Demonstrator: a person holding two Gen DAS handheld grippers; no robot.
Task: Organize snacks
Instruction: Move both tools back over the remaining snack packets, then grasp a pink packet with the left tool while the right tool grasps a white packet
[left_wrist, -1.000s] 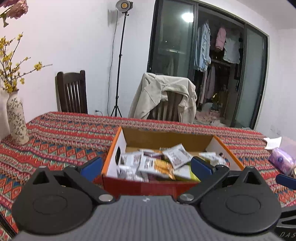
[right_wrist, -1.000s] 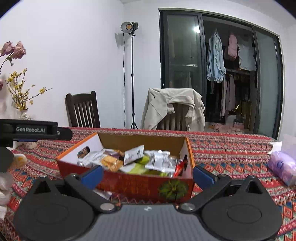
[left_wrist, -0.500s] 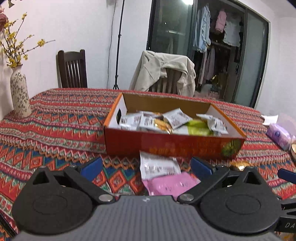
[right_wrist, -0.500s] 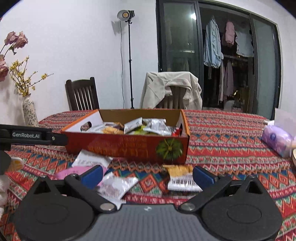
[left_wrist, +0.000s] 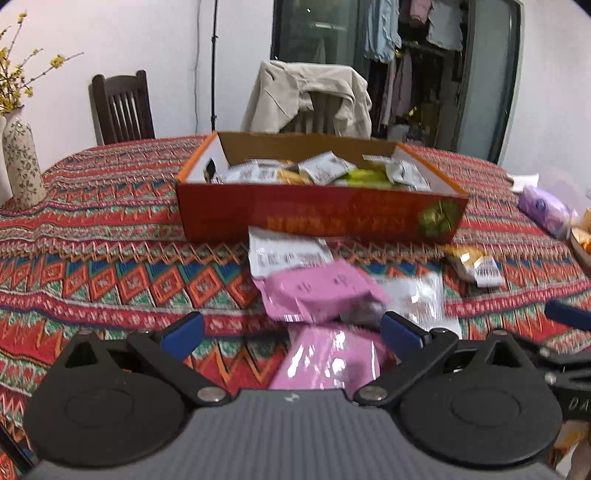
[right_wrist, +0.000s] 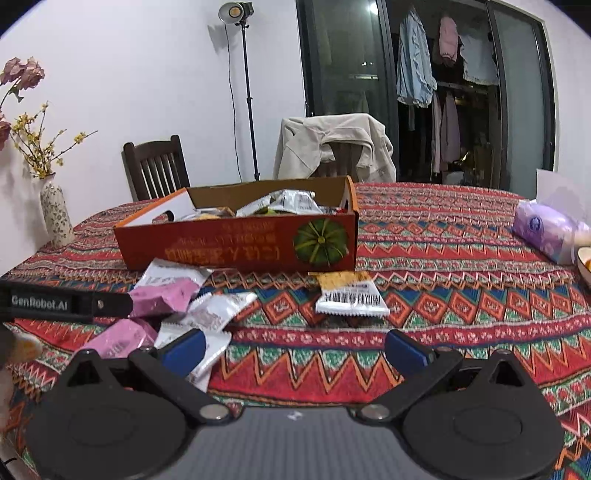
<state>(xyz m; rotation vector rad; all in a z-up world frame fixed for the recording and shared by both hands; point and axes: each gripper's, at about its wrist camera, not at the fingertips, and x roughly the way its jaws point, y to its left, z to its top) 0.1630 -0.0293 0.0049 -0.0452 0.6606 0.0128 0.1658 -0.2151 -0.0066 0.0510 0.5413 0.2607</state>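
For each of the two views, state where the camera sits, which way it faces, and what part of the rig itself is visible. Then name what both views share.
Left wrist: on the left gripper, looking forward at pink packets; its open fingers show.
Right wrist: on the right gripper, over the tablecloth; open fingers show, left gripper at the edge.
Shared: the snack box.

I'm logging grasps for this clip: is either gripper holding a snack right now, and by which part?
Nothing is held. The left gripper and right gripper are both open, above loose packets on the tablecloth.
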